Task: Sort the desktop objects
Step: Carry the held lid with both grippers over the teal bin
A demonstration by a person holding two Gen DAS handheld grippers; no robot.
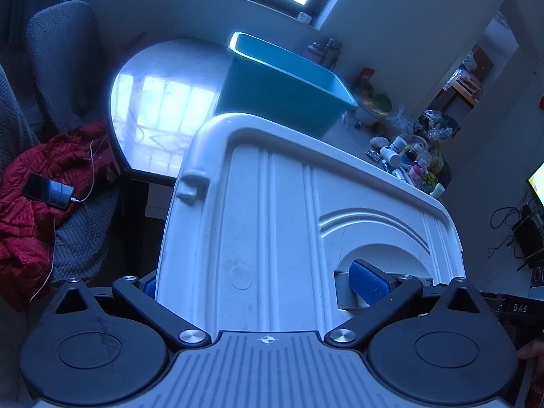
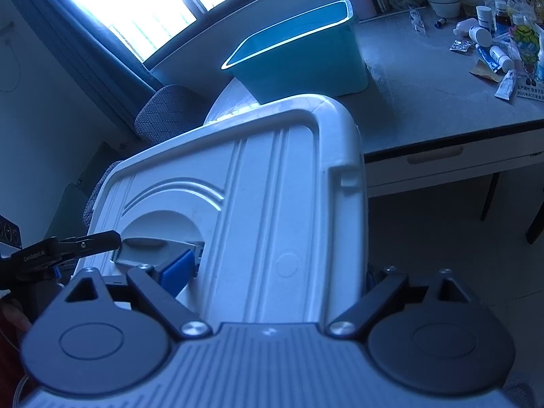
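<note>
Two grippers clamp one white lid from opposite sides: the left gripper (image 1: 258,285) and the right gripper (image 2: 272,273) each have one blue pad in the recessed handle and the other finger over the lid's outer edge. The white lid (image 1: 289,210) is carried in the air, short of the table (image 2: 425,102), where the teal bin (image 2: 299,57) stands. Its long axis appears to run gripper to gripper, the far edge facing the bin. Probably both hands should move level and together, so it does not twist.

The ribbed white plastic lid (image 1: 272,210) looks smooth and faintly glossy. The teal plastic bin (image 2: 306,57) has a shiny rim. The pale tabletop (image 2: 425,102) reflects light; the red quilted jacket (image 1: 40,210) is cloth.
</note>
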